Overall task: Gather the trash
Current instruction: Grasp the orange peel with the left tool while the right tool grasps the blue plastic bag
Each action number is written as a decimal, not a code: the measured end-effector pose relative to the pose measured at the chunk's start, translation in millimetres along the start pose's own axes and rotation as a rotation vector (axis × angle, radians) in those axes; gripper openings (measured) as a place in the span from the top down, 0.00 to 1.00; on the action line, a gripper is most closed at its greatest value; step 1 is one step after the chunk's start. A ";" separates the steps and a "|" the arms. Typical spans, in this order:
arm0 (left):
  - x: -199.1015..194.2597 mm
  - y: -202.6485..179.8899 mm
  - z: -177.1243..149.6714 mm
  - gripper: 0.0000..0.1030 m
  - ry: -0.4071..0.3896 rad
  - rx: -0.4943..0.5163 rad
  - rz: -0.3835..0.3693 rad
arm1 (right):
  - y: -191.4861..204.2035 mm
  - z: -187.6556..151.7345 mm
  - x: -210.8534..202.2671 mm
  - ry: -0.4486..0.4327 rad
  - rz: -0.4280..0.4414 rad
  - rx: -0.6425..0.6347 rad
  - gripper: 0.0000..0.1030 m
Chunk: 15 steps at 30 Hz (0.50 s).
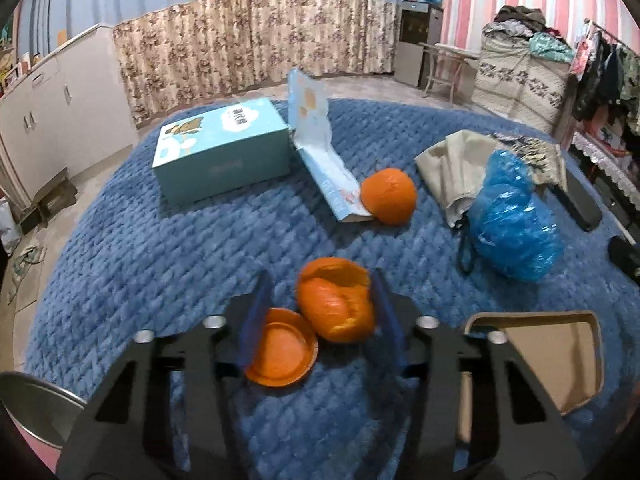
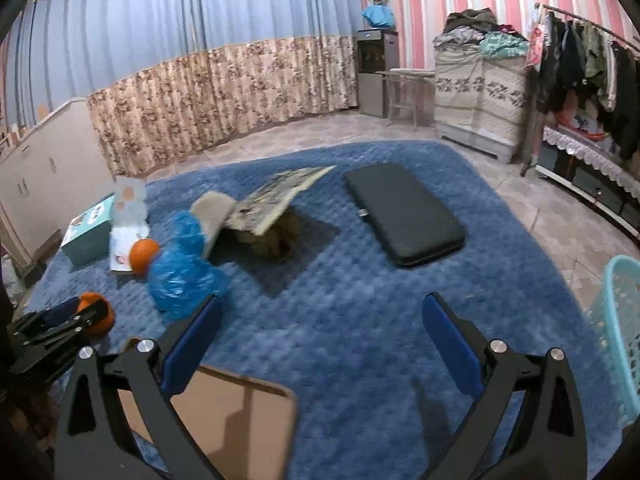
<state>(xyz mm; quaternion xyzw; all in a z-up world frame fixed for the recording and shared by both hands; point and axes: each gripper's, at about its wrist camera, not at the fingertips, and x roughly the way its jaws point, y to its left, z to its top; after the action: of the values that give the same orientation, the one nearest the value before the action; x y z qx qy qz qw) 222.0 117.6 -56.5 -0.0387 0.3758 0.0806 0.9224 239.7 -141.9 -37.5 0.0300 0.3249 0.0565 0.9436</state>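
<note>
On the blue rug [image 1: 160, 260], my left gripper [image 1: 321, 280] is shut on a crumpled orange peel [image 1: 340, 308]. A flat round piece of peel [image 1: 280, 350] lies against its left pad. The right wrist view shows the left gripper [image 2: 86, 312] at the far left with the peel [image 2: 98, 314] in its jaws. My right gripper [image 2: 322, 304] hangs open over bare rug, nothing between its fingers. A rounded orange peel or fruit [image 1: 389, 196] lies farther back beside torn light-blue packaging [image 1: 320, 152]. A crumpled blue plastic bag [image 1: 514, 224] sits to the right.
A teal box [image 1: 224, 148] stands at the back left. A beige cloth [image 1: 452, 168], a tented booklet [image 2: 280, 196] and a black flat case [image 2: 404, 216] lie on the rug. Cardboard [image 2: 224, 412] is near my right gripper. A teal basket [image 2: 618, 340] stands at the right and a metal rim [image 1: 36, 404] at the lower left.
</note>
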 end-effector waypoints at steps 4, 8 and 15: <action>-1.3 -1.6 -0.3 0.69 -0.005 0.011 -0.012 | 20.9 -3.0 5.9 0.005 -0.004 -0.069 0.05; -4.2 2.0 1.1 0.75 -0.016 -0.014 -0.022 | 30.1 -4.9 12.8 0.017 0.008 -0.088 0.05; -15.6 11.9 5.8 0.76 -0.061 -0.062 0.009 | 41.7 -6.7 23.2 0.037 0.047 -0.084 0.05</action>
<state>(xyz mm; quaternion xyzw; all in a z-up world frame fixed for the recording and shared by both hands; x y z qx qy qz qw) 212.8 128.2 -41.5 -0.0631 0.3450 0.0974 0.9314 250.1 -97.5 -53.0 -0.0031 0.3388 0.0929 0.9363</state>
